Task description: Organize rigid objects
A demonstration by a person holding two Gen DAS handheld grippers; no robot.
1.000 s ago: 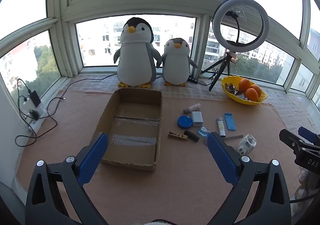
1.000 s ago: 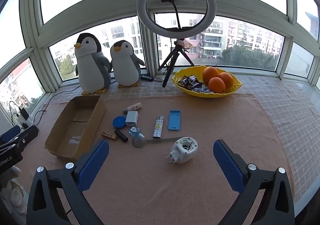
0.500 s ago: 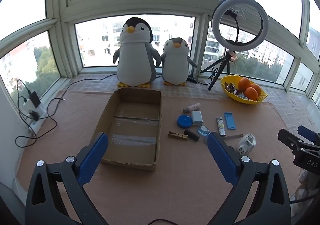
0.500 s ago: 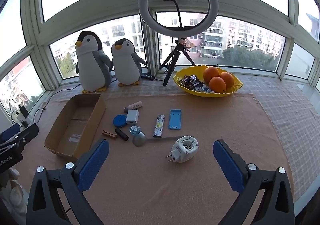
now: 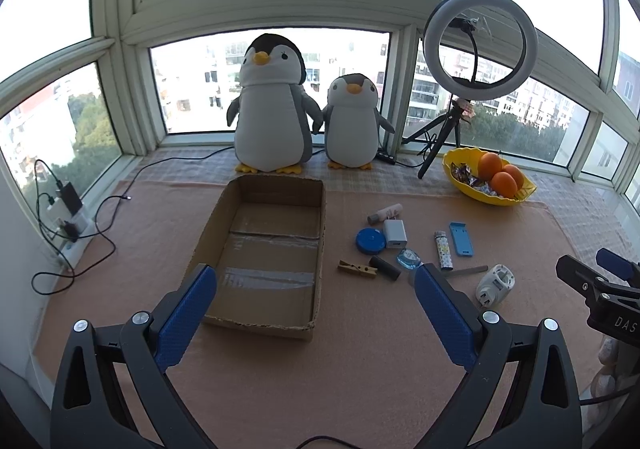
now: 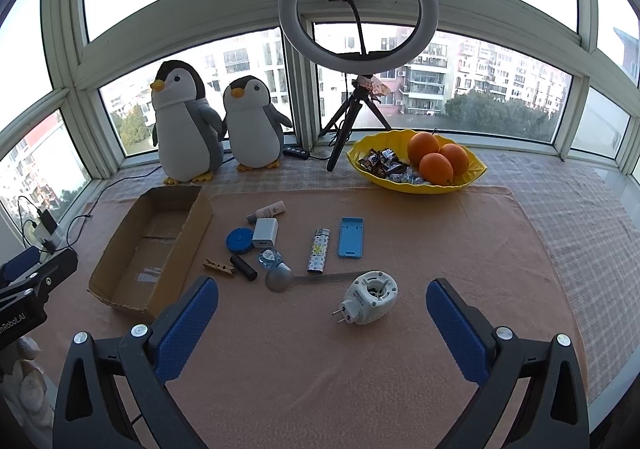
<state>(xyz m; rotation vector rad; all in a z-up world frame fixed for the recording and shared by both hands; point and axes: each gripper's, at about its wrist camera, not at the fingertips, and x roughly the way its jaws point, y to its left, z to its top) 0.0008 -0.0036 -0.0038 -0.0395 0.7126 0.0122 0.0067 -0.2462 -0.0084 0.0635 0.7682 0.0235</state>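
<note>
An empty cardboard box (image 5: 208, 225) (image 6: 120, 245) lies open on the peach cloth. To its right are small items: a blue round lid (image 6: 239, 240), a white charger (image 6: 265, 232), a small tube (image 6: 269, 210), a clothespin (image 6: 218, 267), a black cylinder (image 6: 243, 267), a lighter (image 6: 319, 250), a blue flat case (image 6: 351, 236), a spoon (image 6: 304, 280) and a white plug-in device (image 6: 369, 296) (image 5: 495, 285). My left gripper (image 5: 316, 287) hovers open in front of the box. My right gripper (image 6: 322, 299) hovers open just short of the white device. Neither holds anything.
Two plush penguins (image 5: 276, 109) (image 5: 352, 121) stand at the window. A ring light on a tripod (image 6: 358, 13) and a yellow bowl of oranges and sweets (image 6: 416, 163) sit at the back right. Cables and chargers (image 5: 64, 209) lie at the left edge.
Both views have shifted very slightly. The objects lie as before, and both grippers remain open.
</note>
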